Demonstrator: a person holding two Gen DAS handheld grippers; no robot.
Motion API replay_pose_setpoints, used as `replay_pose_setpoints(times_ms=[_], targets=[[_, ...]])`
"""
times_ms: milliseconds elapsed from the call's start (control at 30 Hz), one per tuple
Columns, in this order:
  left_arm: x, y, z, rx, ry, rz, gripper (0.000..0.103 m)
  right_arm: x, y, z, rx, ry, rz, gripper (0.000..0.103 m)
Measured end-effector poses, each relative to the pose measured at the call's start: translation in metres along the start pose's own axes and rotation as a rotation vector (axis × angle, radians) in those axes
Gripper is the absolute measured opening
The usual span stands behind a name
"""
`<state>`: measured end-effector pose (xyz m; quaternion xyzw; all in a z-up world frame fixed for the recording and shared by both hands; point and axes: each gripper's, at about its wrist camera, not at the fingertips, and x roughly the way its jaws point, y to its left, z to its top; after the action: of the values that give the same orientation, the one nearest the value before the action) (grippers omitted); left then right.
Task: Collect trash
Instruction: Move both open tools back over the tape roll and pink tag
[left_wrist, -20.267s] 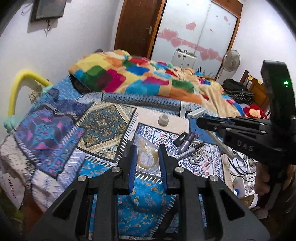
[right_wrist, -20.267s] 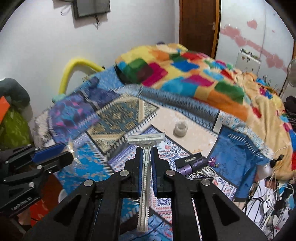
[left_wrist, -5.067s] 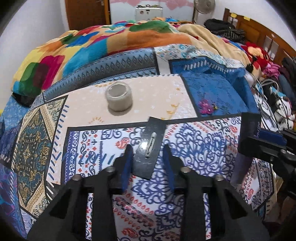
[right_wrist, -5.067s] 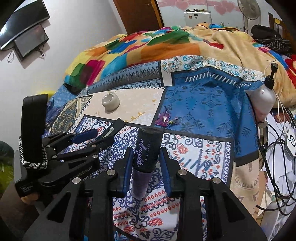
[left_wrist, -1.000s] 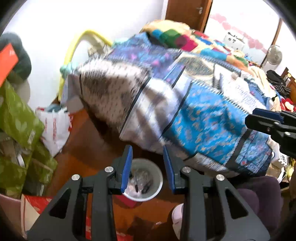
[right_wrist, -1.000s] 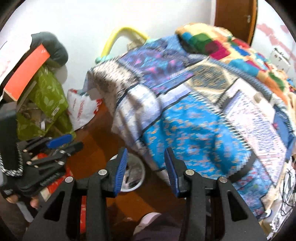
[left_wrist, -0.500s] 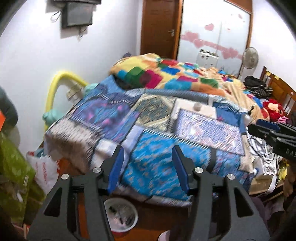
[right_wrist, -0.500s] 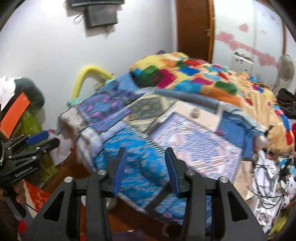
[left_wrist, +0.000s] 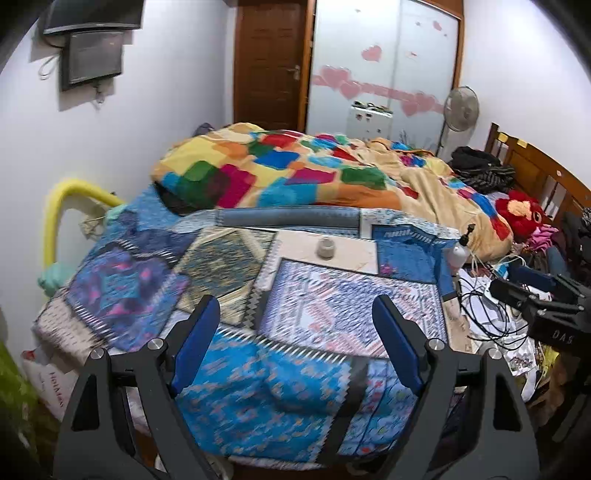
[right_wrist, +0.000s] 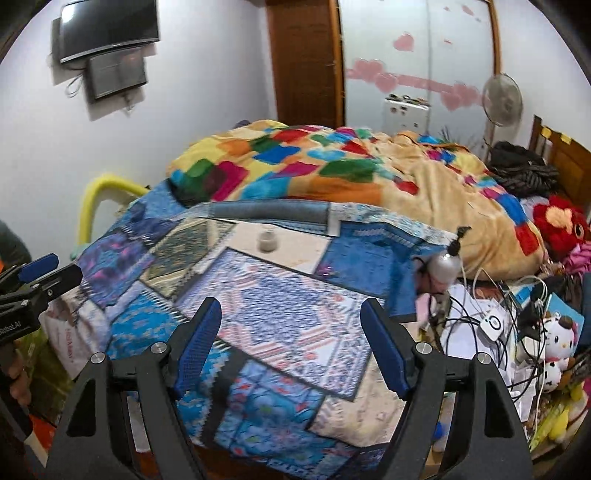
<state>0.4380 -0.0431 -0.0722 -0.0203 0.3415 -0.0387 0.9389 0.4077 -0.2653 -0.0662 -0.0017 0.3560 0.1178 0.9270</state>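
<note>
A small grey-white roll of tape stands on the cream patch of the patterned bedspread, far from both grippers; it also shows in the right wrist view. My left gripper is wide open and empty above the bed's near edge. My right gripper is wide open and empty too. Each gripper shows at the side of the other's view: the right one and the left one. The bin is out of view.
A patchwork quilt is heaped at the bed's far end. A spray bottle, tangled cables and soft toys crowd the right side. A white shopping bag sits on the floor at left.
Both grippers have lifted from over the floor bin to face the bed and have opened wider. The bin has dropped out of view.
</note>
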Motion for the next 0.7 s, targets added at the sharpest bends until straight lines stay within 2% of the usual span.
replay_pose_setpoints(times_ms=[300, 433, 633, 700], targets=[[0.098, -0.031, 0.024, 0.033, 0.072, -0.065, 0.084, 0.053, -0.041, 0.005, 0.057, 0.043, -0.041, 0.075], [0.146, -0.038, 0.032, 0.039, 0.095, -0.07, 0.084, 0.089, -0.053, 0.006, 0.075, 0.067, -0.034, 0.075], [0.215, -0.042, 0.039, 0.046, 0.127, -0.116, 0.084, 0.152, -0.066, 0.003, 0.102, 0.104, -0.014, 0.074], [0.238, -0.042, 0.041, 0.06, 0.147, -0.12, 0.084, 0.169, -0.066, 0.005, 0.107, 0.111, -0.006, 0.071]])
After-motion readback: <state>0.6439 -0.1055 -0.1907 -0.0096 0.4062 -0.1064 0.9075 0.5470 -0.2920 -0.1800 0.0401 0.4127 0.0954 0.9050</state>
